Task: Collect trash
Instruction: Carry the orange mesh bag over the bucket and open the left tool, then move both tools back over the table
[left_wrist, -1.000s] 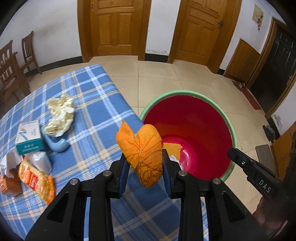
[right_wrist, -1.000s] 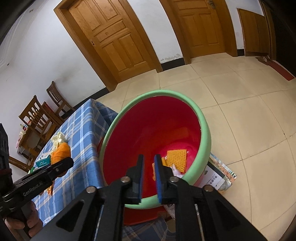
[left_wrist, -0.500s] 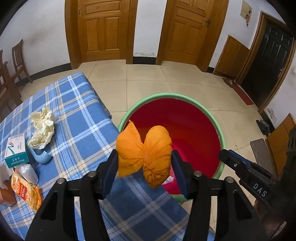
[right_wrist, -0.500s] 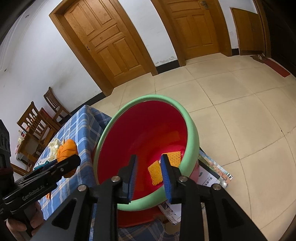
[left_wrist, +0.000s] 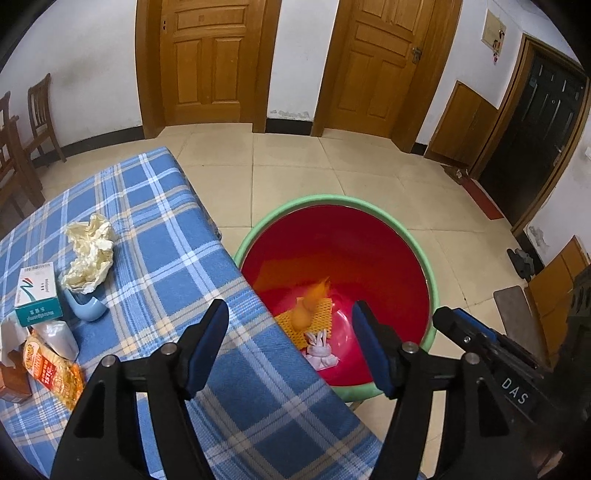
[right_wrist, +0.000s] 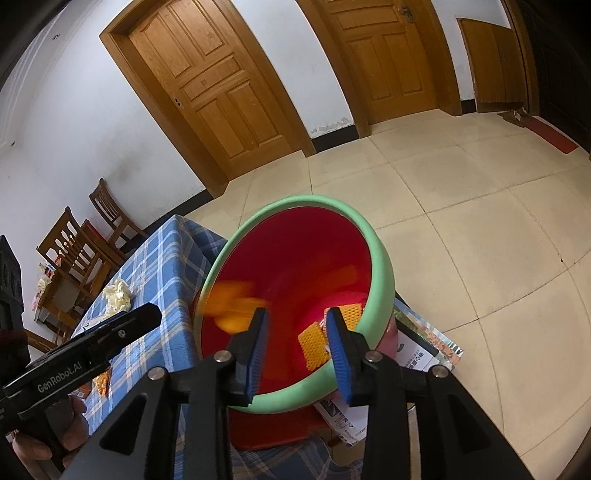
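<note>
Now the left hand-held gripper (left_wrist: 290, 343) hangs past the counter's (left_wrist: 155, 236) right edge above the red basin (left_wrist: 424, 258) with the green rim, its jaws opening and nothing between them; the orange cloth (left_wrist: 308, 308) is loose inside the basin, blurred, over a yellow mesh pad (left_wrist: 321, 321) at the bottom, with a pale pink bundle (left_wrist: 321, 356) beside it; only this view shows the counter's left side, where a crumpled yellow paper (left_wrist: 88, 254), a small box (left_wrist: 37, 293), a blue scoop (left_wrist: 83, 308) and an orange snack packet (left_wrist: 51, 373) lie near the edge; the right wrist view alone shows the printed papers (right_wrist: 421, 350) on the floor under the basin's far side, wooden chairs (right_wrist: 77, 243) by the wall, and the basin tilted toward the counter; there the right hand-held gripper (right_wrist: 297, 345) is also empty, jaws opening, over the basin's near rim; the cloth's long axis runs roughly from the basin's bottom up toward its far wall, its thin tip pointing away, though blur leaves that uncertain.
</note>
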